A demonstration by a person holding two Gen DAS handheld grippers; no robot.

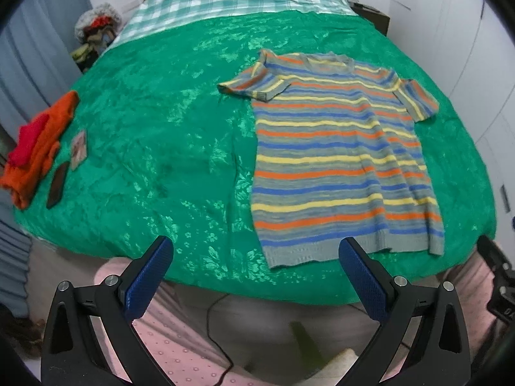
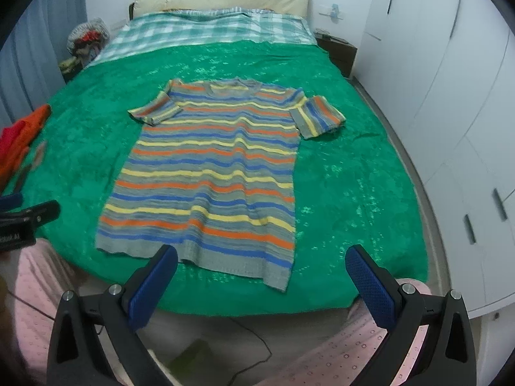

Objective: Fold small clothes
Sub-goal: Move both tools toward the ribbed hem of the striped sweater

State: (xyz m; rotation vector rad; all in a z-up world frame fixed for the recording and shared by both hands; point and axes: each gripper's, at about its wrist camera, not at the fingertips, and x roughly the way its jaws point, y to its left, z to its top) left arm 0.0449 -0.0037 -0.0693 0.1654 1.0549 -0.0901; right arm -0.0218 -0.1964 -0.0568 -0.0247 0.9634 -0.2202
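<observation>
A striped short-sleeved T-shirt (image 1: pixel 341 160) in grey, blue, orange and yellow lies flat and spread out on the green bedspread (image 1: pixel 167 135), hem toward me. It also shows in the right wrist view (image 2: pixel 212 173). My left gripper (image 1: pixel 256 257) is open and empty, held off the near edge of the bed, just in front of the shirt's hem. My right gripper (image 2: pixel 262 265) is open and empty, also at the near edge, with the hem's right corner between its fingers in view. Part of the left gripper's body (image 2: pixel 22 222) shows at the left of the right wrist view.
A pile of orange and red clothes (image 1: pixel 35 148) lies at the bed's left edge, with a dark phone (image 1: pixel 58 185) and a small card (image 1: pixel 79 149) beside it. A checked blanket (image 1: pixel 231 3) covers the far end. White wardrobes (image 2: pixel 450 96) stand on the right. A cable (image 1: pixel 219 331) runs on the floor.
</observation>
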